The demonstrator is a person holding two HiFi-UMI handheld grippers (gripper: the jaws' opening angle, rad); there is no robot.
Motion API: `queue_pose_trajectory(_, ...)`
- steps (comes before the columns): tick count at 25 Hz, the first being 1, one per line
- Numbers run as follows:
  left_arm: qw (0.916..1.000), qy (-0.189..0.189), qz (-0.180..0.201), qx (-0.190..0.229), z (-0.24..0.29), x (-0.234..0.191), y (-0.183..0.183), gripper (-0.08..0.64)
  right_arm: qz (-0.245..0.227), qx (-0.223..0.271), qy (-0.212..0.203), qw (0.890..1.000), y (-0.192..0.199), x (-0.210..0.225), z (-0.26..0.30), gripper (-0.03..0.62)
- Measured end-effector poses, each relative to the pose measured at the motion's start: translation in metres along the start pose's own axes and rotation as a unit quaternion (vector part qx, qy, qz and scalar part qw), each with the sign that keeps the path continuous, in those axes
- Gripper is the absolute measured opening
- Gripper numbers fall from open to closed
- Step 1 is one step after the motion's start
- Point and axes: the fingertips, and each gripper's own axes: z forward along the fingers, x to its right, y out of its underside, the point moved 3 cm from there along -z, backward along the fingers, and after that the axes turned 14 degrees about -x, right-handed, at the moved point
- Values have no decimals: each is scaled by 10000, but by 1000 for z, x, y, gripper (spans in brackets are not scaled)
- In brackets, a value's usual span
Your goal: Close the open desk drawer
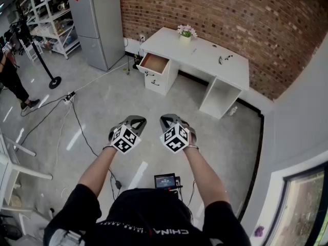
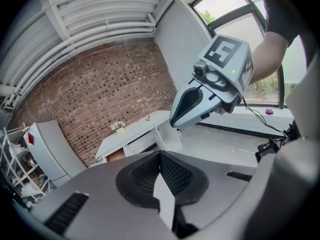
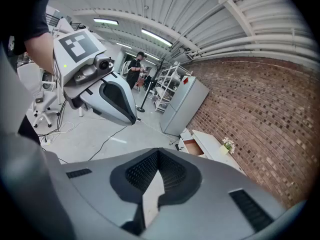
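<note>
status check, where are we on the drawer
Left gripper and right gripper shut, empty. Drawer open, far ahead at the desk. Cable on the floor, left of the path.

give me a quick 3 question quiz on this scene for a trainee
1. True or false: the drawer is open.
2. What stands on the desk? A) flower pot B) laptop C) kettle
3. Fill in: the left gripper and right gripper are both shut and each holds ____.

Key: 1 true; 2 A; 3 nothing
</note>
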Motion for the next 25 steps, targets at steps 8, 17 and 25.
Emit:
queue_pose_trajectory(8, 10000, -21, 10, 69, 3, 0, -7, 12, 80, -20, 34, 10000, 5, 9, -2, 15)
queue_pose_trajectory(17, 10000, -18, -54, 33, 7, 1, -6, 12, 136, 20, 16, 9999, 10, 10, -1, 15)
queue_pose_trajectory(25, 9999, 98, -83, 23, 14, 5, -3, 12, 304, 28, -107, 9995, 17, 11, 3, 15)
